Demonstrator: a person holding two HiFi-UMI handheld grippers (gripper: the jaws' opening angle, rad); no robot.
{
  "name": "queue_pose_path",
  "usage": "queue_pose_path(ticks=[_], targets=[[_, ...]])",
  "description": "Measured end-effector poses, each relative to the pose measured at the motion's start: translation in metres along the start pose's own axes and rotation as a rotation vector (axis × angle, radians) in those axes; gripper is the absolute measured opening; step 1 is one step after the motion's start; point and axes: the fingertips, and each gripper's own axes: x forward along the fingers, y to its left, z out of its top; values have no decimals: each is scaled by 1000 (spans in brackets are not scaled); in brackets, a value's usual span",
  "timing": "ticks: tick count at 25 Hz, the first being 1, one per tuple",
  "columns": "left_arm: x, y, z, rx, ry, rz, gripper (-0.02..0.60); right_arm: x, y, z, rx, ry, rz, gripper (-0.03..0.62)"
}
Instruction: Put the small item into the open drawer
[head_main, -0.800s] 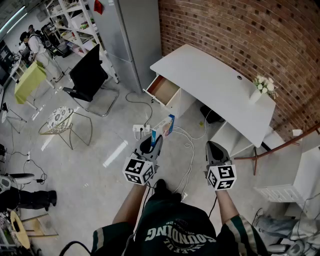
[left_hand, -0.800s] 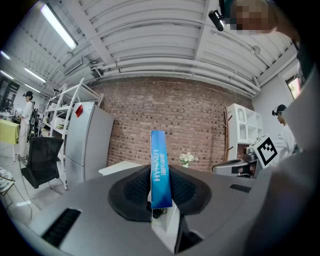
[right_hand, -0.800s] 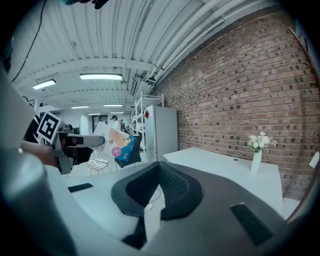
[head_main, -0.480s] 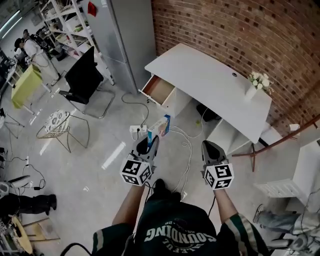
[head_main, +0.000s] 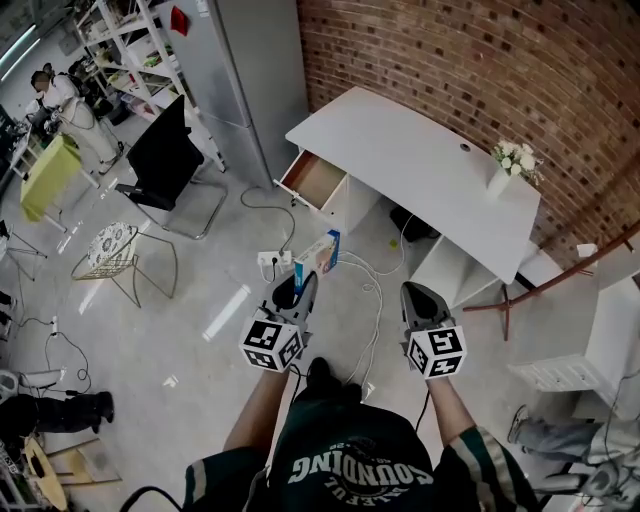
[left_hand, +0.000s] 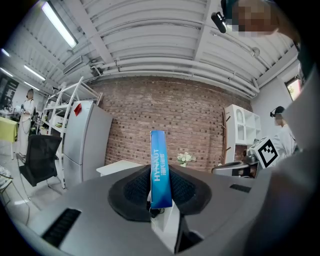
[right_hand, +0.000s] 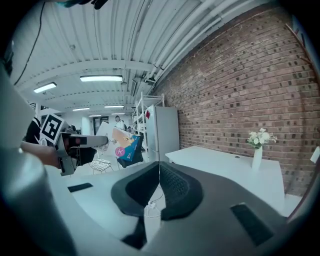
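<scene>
A small flat box, blue on its edge with a white and pink face, stands upright between the jaws of my left gripper. In the left gripper view the box is pinched edge-on by the black pads. My right gripper is shut with nothing in it, level with the left one. From the right gripper view the box shows at the left, held by the other gripper. The open drawer sticks out of the white desk ahead, its wooden inside bare.
A vase of white flowers stands on the desk's right end. A power strip and white cables lie on the floor ahead. A black chair, a wire stool and a grey fridge stand left.
The desk and drawer have slid slightly up and left in the head view. Both grippers keep their places before me, the box still held.
</scene>
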Motion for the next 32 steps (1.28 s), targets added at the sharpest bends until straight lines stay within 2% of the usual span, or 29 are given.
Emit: queue_pose_path(ticks=[32], targets=[[1,0,-6,-3,16,20,87,-3,0,0,11,-8,22,25]])
